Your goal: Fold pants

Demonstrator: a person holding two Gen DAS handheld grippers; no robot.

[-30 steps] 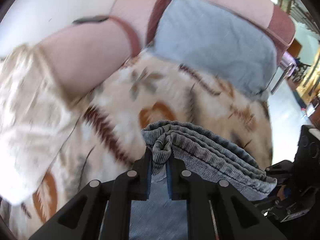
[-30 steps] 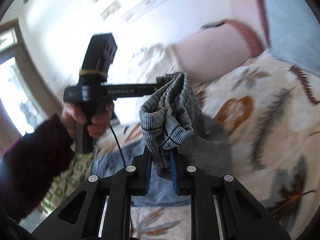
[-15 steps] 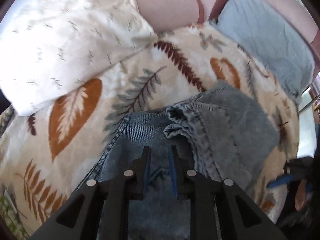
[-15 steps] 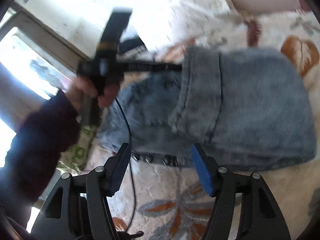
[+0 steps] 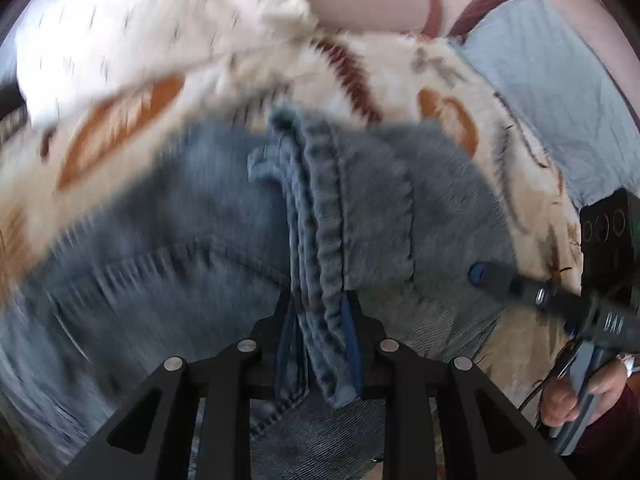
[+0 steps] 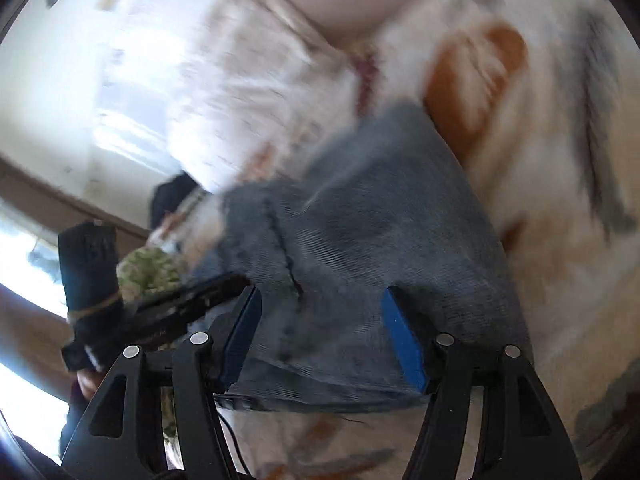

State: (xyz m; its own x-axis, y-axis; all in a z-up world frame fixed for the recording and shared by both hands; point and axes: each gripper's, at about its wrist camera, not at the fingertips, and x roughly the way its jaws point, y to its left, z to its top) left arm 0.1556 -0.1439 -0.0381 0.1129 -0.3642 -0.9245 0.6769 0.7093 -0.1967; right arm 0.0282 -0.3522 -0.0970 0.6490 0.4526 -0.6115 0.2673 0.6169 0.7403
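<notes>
Surface: bed, leaf-print blanket [image 5: 400, 56], pillow [image 5: 120, 28] behind.
Pants [image 5: 200, 220]: now laid flat on blanket, hem end doubled over the seat; a second ago hem hung lifted. Fold judged landed.
Left gripper [image 5: 318, 344]: pointing steeply down, jaws narrow and just easing apart, hem [image 5: 320, 208] between them.
Right gripper [image 6: 320, 336]: jaws half apart, empty, low over fold edge, having let go.

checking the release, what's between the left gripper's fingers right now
In the left wrist view, a bunched hem of the jeans lies between the pads of the left gripper, whose jaws have just been opening.
</notes>
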